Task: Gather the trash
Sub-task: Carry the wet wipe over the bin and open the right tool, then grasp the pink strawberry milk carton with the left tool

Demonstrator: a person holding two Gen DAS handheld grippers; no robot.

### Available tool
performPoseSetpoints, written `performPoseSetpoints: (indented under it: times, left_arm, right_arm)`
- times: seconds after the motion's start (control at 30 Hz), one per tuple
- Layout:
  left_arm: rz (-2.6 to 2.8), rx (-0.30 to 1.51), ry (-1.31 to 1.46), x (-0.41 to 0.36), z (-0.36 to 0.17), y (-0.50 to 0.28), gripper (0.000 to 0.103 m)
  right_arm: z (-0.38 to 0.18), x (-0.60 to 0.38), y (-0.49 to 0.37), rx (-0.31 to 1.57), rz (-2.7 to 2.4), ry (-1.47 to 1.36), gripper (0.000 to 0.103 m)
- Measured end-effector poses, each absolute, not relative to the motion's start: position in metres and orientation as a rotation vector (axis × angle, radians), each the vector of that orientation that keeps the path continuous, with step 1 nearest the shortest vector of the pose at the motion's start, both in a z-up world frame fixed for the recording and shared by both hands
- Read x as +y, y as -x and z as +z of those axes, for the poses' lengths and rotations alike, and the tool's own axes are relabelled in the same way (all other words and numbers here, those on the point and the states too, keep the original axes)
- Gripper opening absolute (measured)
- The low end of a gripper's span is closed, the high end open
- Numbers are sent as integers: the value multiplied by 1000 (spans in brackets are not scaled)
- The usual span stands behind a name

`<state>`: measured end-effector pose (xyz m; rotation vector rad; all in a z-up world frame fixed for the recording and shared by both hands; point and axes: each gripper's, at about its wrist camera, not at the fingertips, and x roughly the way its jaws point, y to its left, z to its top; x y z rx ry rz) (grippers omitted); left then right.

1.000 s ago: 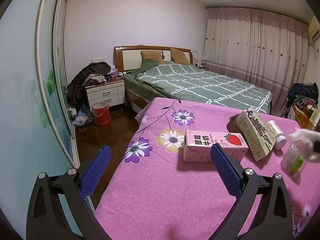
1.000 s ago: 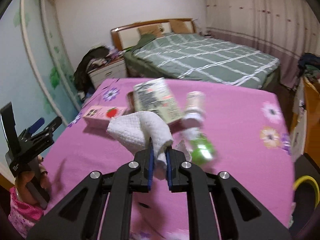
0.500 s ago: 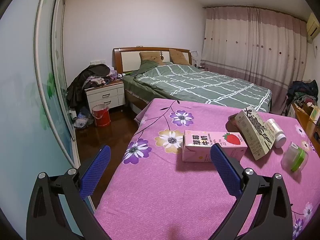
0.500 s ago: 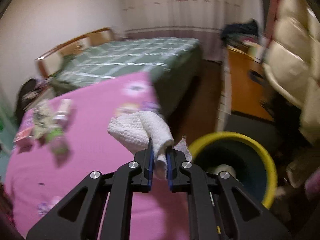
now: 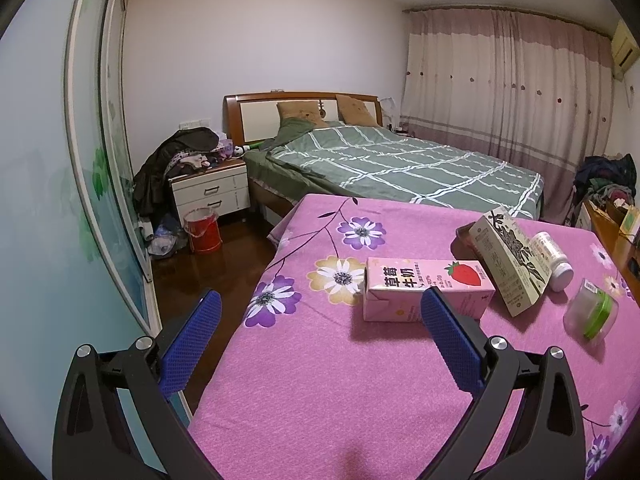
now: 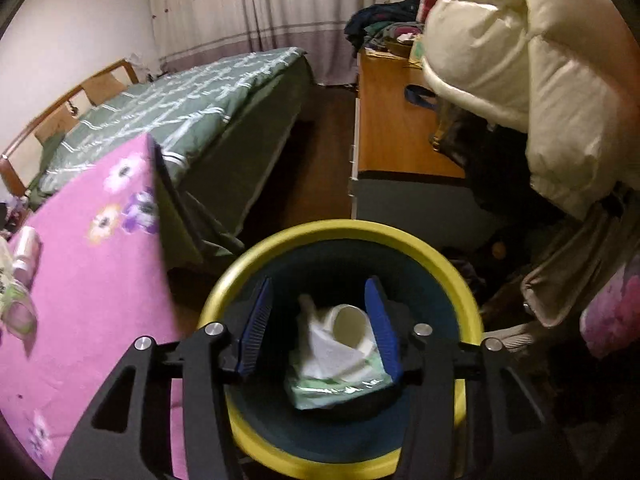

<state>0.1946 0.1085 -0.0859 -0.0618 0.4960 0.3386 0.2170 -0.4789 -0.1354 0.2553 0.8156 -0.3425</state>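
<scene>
The right gripper (image 6: 318,322) hangs over the bin (image 6: 434,250); its fingers are opening and nothing is between them. The white cloth (image 6: 330,350) lies crumpled inside the bin, on a green packet and beside a paper cup. So the dropping step seems finished. The left gripper (image 5: 320,330) waits wide open and empty above the bench (image 5: 320,400). Next comes probably the pink milk carton (image 5: 424,290), lying flat just beyond its fingers.

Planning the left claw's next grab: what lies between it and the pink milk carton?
Nothing: in the left wrist view only bare flowered cloth lies between the open left claw and the pink milk carton.
</scene>
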Motion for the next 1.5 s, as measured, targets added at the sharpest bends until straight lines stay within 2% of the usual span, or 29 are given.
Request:
performPoseSetpoints:
  times: [0.3,0.47,0.97,1.5]
  left_arm:
    - [245,552,10,91,-90,-209,98]
    - [138,630,-60,70,-99,-231,98]
    - [46,805,90,96,-123,-305,98]
    - [-303,813,-92,-1,-109,-238,98]
  right_arm:
    - [-100,-388,-273,717,-107,-194,47]
    - [-106,-344,-292,733,-12,-125,48]
    - [-117,-326,-294,761,26,-118,48]
    - [-114,-334,-293,753,46,-150,48]
